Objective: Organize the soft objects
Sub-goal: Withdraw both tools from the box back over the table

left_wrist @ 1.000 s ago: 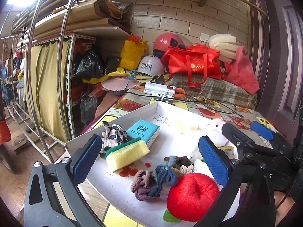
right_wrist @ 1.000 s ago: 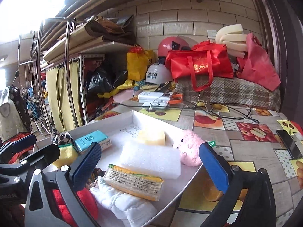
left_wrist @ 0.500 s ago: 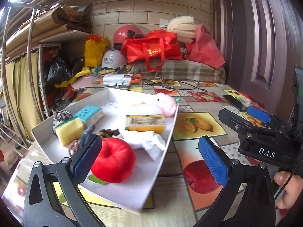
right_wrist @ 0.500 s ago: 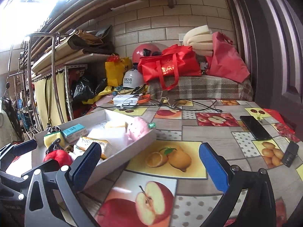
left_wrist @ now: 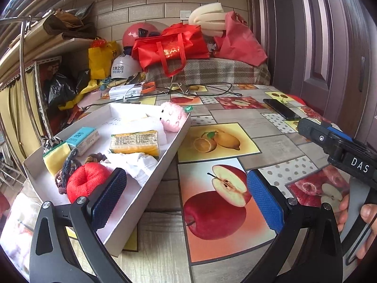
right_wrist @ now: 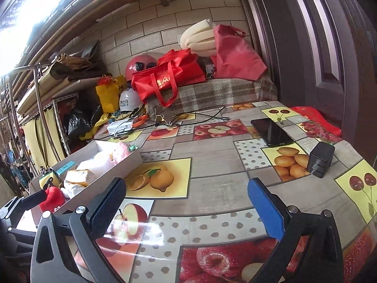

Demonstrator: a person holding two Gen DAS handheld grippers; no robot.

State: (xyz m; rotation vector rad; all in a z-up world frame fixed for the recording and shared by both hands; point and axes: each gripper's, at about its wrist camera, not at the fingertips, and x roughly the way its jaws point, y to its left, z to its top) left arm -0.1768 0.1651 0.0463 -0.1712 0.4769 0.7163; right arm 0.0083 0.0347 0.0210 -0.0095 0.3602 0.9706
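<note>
A white tray [left_wrist: 150, 179] on the table's left holds soft things: a red plush apple [left_wrist: 87, 180], a white cloth [left_wrist: 134, 162], a yellow packet [left_wrist: 135, 141], a pink plush [left_wrist: 173, 116], a yellow-green sponge [left_wrist: 55, 155], a teal pack [left_wrist: 82, 138] and braided cords [left_wrist: 68, 165]. My left gripper [left_wrist: 186, 200] is open and empty, over the tray's near right corner and the tablecloth. My right gripper [right_wrist: 186, 202] is open and empty above the tablecloth, right of the tray [right_wrist: 106, 176]. The right gripper's body [left_wrist: 339, 148] shows at the right in the left wrist view.
A fruit-print tablecloth [right_wrist: 212, 165] covers the table. A black phone [right_wrist: 271, 132] and a small black box [right_wrist: 321, 159] lie at the right. Cables, red bags [right_wrist: 169, 77], helmets and a checked cloth crowd the back. A metal rack [right_wrist: 42, 118] stands left.
Both grippers have swung to the right, away from over the tray and onto the open tablecloth. The tray now sits at the left of both views. Both stay open and empty.
</note>
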